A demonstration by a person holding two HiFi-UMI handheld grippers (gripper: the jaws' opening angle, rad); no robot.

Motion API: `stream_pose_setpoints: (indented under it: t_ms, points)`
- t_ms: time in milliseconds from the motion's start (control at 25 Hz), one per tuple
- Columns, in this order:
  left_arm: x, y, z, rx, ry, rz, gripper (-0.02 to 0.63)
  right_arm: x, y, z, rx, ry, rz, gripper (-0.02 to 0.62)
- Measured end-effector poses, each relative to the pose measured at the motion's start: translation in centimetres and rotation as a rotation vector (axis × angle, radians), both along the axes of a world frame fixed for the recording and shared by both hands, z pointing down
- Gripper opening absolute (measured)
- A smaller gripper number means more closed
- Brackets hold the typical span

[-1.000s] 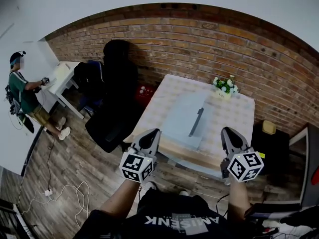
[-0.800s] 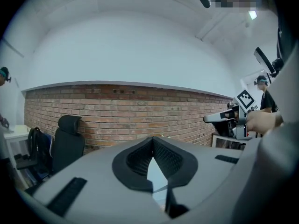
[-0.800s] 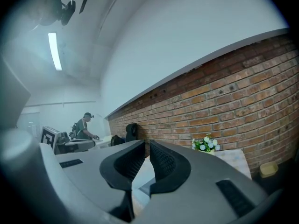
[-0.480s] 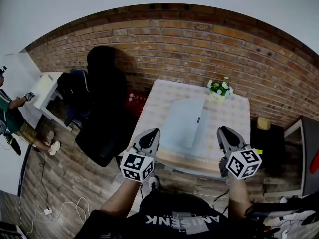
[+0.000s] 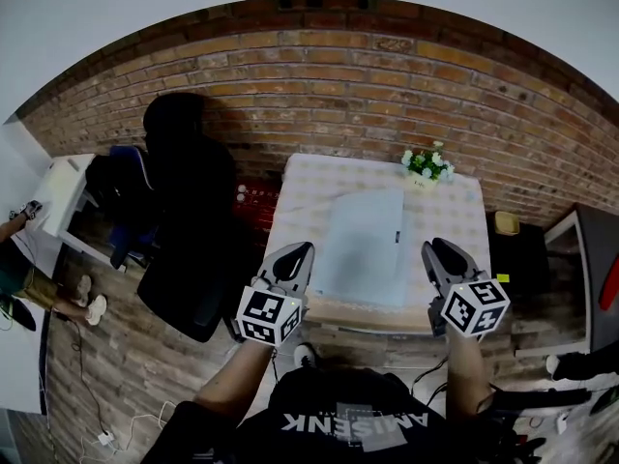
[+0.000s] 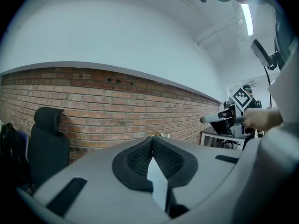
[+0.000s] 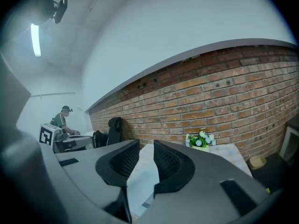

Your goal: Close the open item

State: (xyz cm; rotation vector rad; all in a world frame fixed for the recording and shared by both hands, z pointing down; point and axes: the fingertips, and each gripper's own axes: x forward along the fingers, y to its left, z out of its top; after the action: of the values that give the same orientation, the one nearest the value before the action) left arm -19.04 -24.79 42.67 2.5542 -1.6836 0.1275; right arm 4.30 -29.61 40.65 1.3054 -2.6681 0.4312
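The grey laptop [image 5: 363, 245] lies on the table [image 5: 455, 216] at frame centre. Lower left of it the left gripper [image 5: 298, 249] has its jaws pressed together on nothing. Lower right, the jaws of the right gripper [image 5: 437, 246] have just been opening, with a narrow empty gap between them.

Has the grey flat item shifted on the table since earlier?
No. The grey flat item still lies with its far corner near the flower pot and near edge at the table's front.
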Motion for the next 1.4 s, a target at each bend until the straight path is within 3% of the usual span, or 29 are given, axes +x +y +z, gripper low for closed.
stream_pose_setpoints:
  t_ms: [480, 920, 1040, 1400]
  points:
    - [-0.9, -3.5, 6.1, -0.098, -0.021, 0.186, 0.012, -1.9, -1.8, 3.5, -0.08, 0.076, 0.146, 0.127]
    - [3.4, -5.9, 13.6, -0.231, -0.138, 0.226, 0.012, -0.4, -4.4, 12.3, -0.265, 0.102, 0.088, 0.161]
    - [4.0, -5.9, 16.1, -0.286, -0.178, 0.235, 0.012, -0.7, -4.9, 14.1, -0.297, 0.116, 0.06, 0.167]
    - [7.7, -6.1, 20.7, -0.347, -0.252, 0.327, 0.012, -1.0, -6.2, 18.6, -0.37, 0.106, 0.03, 0.187]
